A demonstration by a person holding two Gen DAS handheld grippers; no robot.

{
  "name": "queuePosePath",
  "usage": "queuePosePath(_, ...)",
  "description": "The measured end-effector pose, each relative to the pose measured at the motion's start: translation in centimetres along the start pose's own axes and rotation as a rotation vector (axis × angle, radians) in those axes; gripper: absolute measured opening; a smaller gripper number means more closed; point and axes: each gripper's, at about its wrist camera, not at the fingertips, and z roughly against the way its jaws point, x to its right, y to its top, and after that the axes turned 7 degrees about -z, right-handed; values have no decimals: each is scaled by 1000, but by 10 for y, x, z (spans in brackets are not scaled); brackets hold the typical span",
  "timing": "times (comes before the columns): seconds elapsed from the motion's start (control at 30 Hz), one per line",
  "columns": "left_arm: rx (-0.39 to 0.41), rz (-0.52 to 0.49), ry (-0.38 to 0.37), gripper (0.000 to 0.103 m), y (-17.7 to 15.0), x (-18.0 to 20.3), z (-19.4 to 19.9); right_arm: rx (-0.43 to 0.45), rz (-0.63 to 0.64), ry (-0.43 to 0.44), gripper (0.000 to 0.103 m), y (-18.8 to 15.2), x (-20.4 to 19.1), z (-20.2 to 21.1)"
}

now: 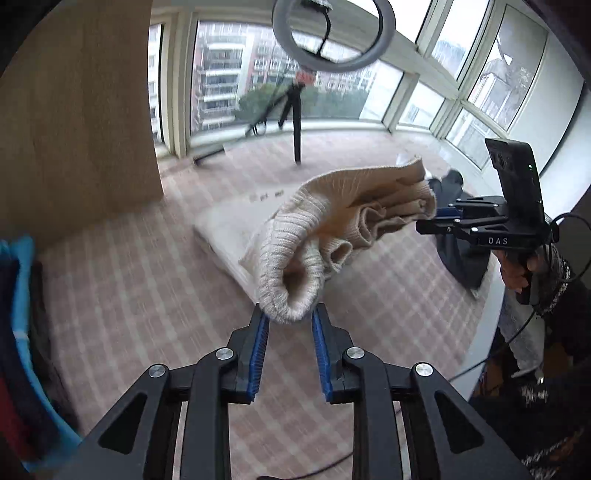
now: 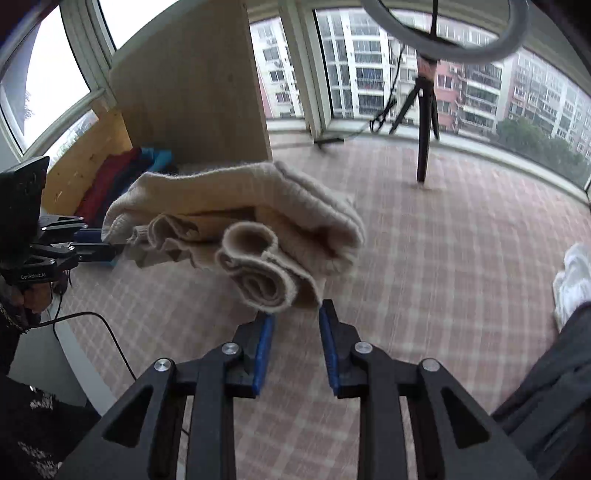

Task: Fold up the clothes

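Folded cream knit sweater [image 1: 343, 221] was up in the air, slung between both tools and clear of the desk [image 2: 424, 258]. Left tool [image 1: 290, 317] was clamped on one bunched end, right tool [image 2: 295, 314] on the other, blue pads biting the rolled fabric at the fingertips. My read: gripping both ends kept the folds stacked so the bundle travelled as one piece, probably toward the finished pile. Middle sagged a bit, layers showing at the open edge, so a slack grip could have let it unroll.

Under it, a pink-and-white checked cloth covered the desk. Dark garment [image 1: 458, 243] lay near the right side, something white [image 2: 574, 280] crumpled beyond it. Wooden box [image 2: 192, 81] stood at the left with red and blue folded clothes [image 2: 122, 173] beside it. Ring light [image 1: 332, 33] on a tripod [image 2: 424, 110] at the far edge, wide windows behind, apartment blocks outside. A cable [image 2: 96, 332] trailed off the near edge.
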Motion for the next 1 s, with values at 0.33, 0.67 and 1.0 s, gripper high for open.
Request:
queuePosePath(0.33, -73, 142, 12, 27, -91, 13, 12, -42, -168, -10, 31, -81, 28, 20)
queuePosePath(0.67, -46, -23, 108, 29, -29, 27, -80, 6, -172, 160, 30, -23, -13, -45)
queuePosePath(1.0, -177, -60, 2, 38, -41, 60, -94, -210, -72, 69, 30, -53, -28, -95)
